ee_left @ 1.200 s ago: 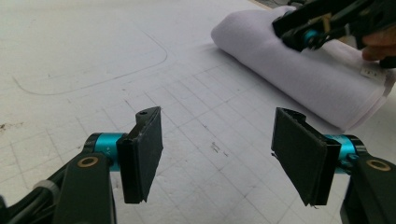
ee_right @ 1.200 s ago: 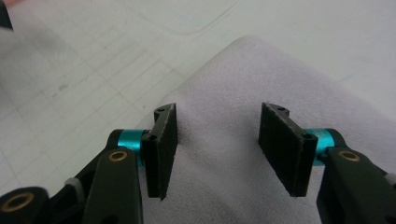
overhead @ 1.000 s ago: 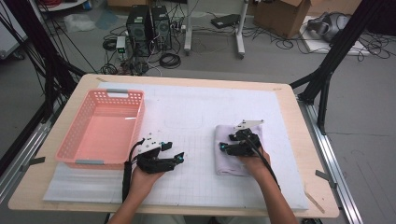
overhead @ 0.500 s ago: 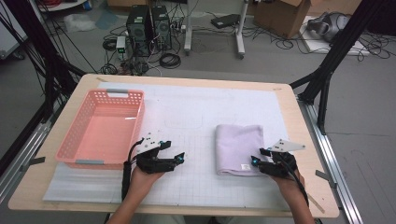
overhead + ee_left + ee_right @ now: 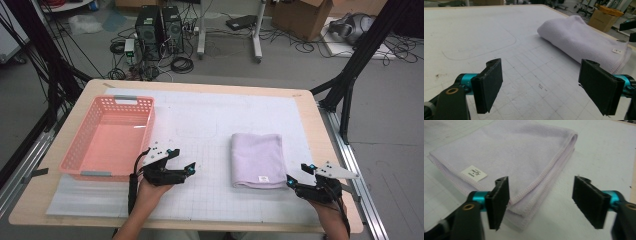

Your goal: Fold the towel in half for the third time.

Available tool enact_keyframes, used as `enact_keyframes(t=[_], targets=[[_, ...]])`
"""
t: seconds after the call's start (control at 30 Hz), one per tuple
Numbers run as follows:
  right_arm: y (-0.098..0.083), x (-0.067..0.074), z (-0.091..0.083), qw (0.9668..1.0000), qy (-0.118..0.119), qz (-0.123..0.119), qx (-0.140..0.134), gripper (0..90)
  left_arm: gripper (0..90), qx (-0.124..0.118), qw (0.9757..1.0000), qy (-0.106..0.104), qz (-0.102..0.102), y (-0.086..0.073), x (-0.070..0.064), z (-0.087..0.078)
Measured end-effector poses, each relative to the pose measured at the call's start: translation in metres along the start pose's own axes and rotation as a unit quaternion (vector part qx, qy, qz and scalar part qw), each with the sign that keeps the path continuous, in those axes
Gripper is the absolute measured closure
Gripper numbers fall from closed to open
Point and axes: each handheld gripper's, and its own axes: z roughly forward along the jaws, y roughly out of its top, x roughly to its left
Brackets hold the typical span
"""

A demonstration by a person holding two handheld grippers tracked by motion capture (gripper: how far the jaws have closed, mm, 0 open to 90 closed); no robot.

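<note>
Two grippers: both off the cloth, jaws spread, nothing held.
High view, towel: the folded lilac terry towel [image 5: 257, 160] lies flat on the white gridded mat [image 5: 210, 125], right of centre, edges squared up; folding looks finished to me.
High view, basket: the pink slotted plastic basket [image 5: 80, 150] sits at the mat's left side, nothing in it; if the towel is meant to go there, that step is not yet done.
High view, left gripper [image 5: 186, 170]: parked between basket and towel, apart from both, jaws wide.
High view, right gripper [image 5: 295, 181]: just beside the towel's near right corner, not touching, jaws just been opening with nothing between them.
Left gripper view: black pads [image 5: 487, 83] stand far apart over bare grid; the towel [image 5: 584, 45] lies ahead to the right, its small white label [image 5: 617, 51] near the end.
Right gripper view: pads [image 5: 499, 200] wide, the towel's stitched corner [image 5: 524, 202] just past the left one, label [image 5: 474, 173] facing up.
Left to do: my guess, grab and carry.
</note>
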Motion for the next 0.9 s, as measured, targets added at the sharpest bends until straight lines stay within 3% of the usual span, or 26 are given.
enact_keyframes(t=[0.13, 0.37, 0.9], targets=[[0.0004, -0.0013, -0.0057, 0.9997, 0.004, -0.003, -0.025, 23.6, 18.6, -0.007, 0.9998, -0.002, 0.021, -0.0005, 0.0000, -0.0011], [0.0000, 0.0010, -0.0028, 0.9998, 0.005, -0.002, -0.019, 22.1, 16.7, -0.014, 0.9995, -0.017, 0.024, -0.0014, -0.0003, 0.0009], [0.0002, 0.0011, -0.0043, 0.9998, -0.003, -0.002, -0.021, 21.4, 16.9, -0.005, 0.9998, -0.021, -0.001, -0.0020, -0.0010, 0.0012]])
